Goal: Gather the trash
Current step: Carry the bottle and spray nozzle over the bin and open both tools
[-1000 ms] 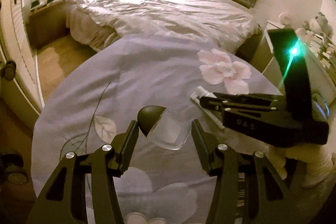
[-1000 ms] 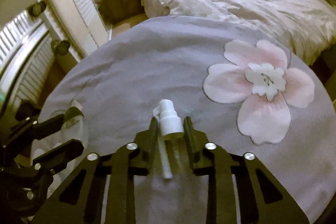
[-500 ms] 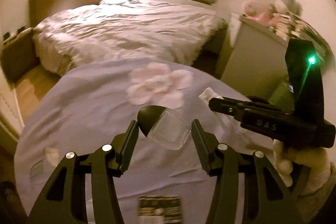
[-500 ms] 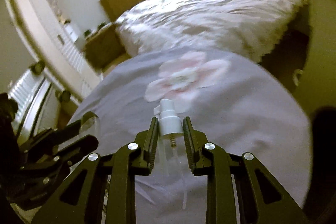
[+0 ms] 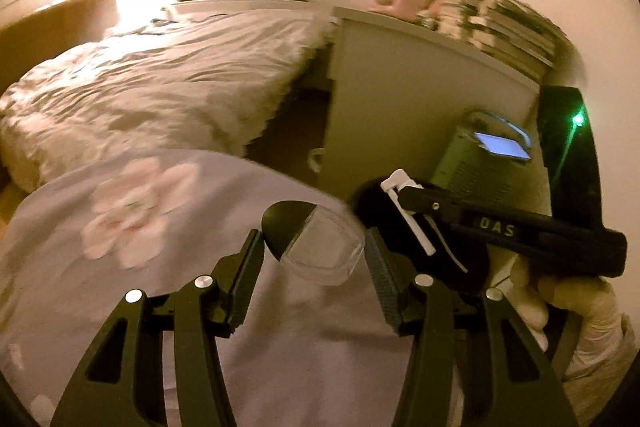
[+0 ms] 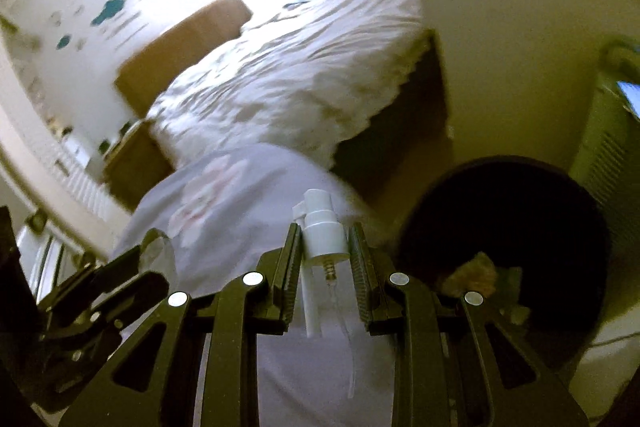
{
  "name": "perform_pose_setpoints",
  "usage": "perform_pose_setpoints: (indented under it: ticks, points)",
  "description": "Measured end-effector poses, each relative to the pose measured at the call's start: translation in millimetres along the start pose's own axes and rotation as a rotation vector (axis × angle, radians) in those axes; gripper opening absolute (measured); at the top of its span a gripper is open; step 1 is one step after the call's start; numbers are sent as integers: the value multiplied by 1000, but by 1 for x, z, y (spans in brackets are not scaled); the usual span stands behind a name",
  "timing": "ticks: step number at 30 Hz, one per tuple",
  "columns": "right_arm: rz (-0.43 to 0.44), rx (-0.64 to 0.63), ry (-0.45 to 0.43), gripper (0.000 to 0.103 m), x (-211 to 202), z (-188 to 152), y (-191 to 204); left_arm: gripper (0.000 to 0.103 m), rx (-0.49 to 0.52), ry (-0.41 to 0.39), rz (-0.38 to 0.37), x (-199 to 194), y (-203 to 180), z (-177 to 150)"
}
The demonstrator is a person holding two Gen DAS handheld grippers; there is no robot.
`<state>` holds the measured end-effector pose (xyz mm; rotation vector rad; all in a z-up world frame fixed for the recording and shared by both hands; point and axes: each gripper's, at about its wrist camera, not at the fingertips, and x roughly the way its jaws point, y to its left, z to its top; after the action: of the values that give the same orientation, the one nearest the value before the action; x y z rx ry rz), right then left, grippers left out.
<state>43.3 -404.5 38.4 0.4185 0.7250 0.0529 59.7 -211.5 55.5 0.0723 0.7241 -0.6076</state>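
Two pairs of tongs are each clamped on a piece of trash above the lilac bedspread (image 5: 168, 307). Nearest in the left wrist view, the left tongs (image 5: 314, 253) grip a clear plastic container (image 5: 320, 253) with a dark rounded cap, tilted between the ribbed pads; its cap end meets the left pad, while contact at the right pad is hard to judge. In the right wrist view the right tongs (image 6: 325, 247) are closed on a small spray bottle (image 6: 322, 227), upright, the pads squeezing just below its white pump head, with the clear body and dip tube hanging down between the fingers. The left wrist view shows the same tongs from the side, held by a hand (image 5: 576, 303) in a pale glove at the right edge.

Just past the right tongs, off the right edge of the bedspread, stands a dark round bin (image 6: 520, 211) with some crumpled brownish scraps inside. Beside it is a pale ribbed appliance (image 5: 476, 163) with a lit screen. A large pink flower print (image 5: 136, 203) marks the bedspread farther out. Beyond lie a second bed with a rumpled white duvet (image 5: 168, 79) and a white cabinet (image 5: 400, 99) topped with stacked books (image 5: 508, 23) and soft toys. Much of the background is blurred.
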Motion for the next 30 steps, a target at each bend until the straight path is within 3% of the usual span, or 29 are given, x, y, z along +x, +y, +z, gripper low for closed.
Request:
perform_pose_setpoints:
  ticks: [7,16,30]
  points:
    - [-64,93,-20,25,-14,-2,-59,51,63,27,-82,38,-46,8]
    - [-119,181,-5,25,-11,-15,-112,51,95,87,-120,76,-75,3]
    - [-140,240,24,25,4,-27,-134,51,125,140,-131,106,-94,1]
